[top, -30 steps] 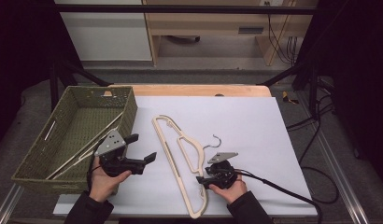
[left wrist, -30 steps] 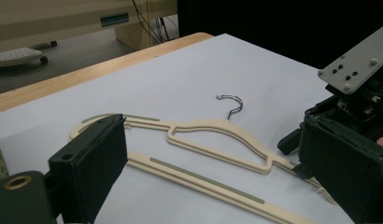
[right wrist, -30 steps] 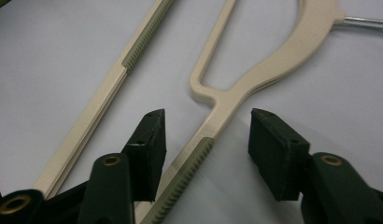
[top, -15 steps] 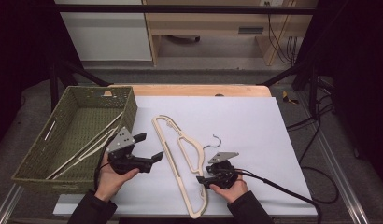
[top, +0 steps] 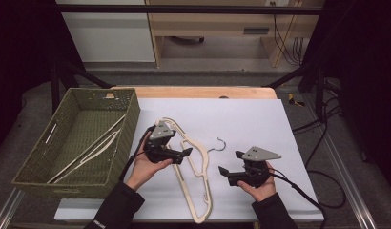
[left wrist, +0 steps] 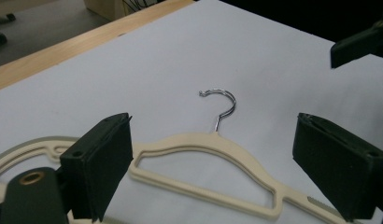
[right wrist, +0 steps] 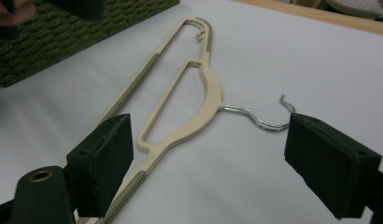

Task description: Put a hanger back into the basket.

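Observation:
A cream plastic hanger (top: 202, 153) with a metal hook (top: 221, 143) lies flat on the white board (top: 260, 119). My left gripper (top: 184, 156) hovers open over the hanger's upper half. In the left gripper view its jaws stand wide apart (left wrist: 213, 126), with the hanger's shoulder (left wrist: 203, 144) and hook (left wrist: 222, 100) between them. My right gripper (top: 230, 163) is open just right of the hanger, near the hook. In the right gripper view (right wrist: 210, 130) the hanger (right wrist: 203, 93) and hook (right wrist: 259, 119) lie ahead. Neither gripper holds anything.
A green wicker basket (top: 129, 119) stands at the board's left edge and holds several pale hangers (top: 88, 148); it also shows in the right gripper view (right wrist: 63, 32). A wooden table edge (top: 198, 92) runs behind the board. Cables trail off to the right (top: 303, 191).
My left gripper has moved right, from beside the basket to over the hanger. The right gripper has shifted a little to the right. The hanger has not moved.

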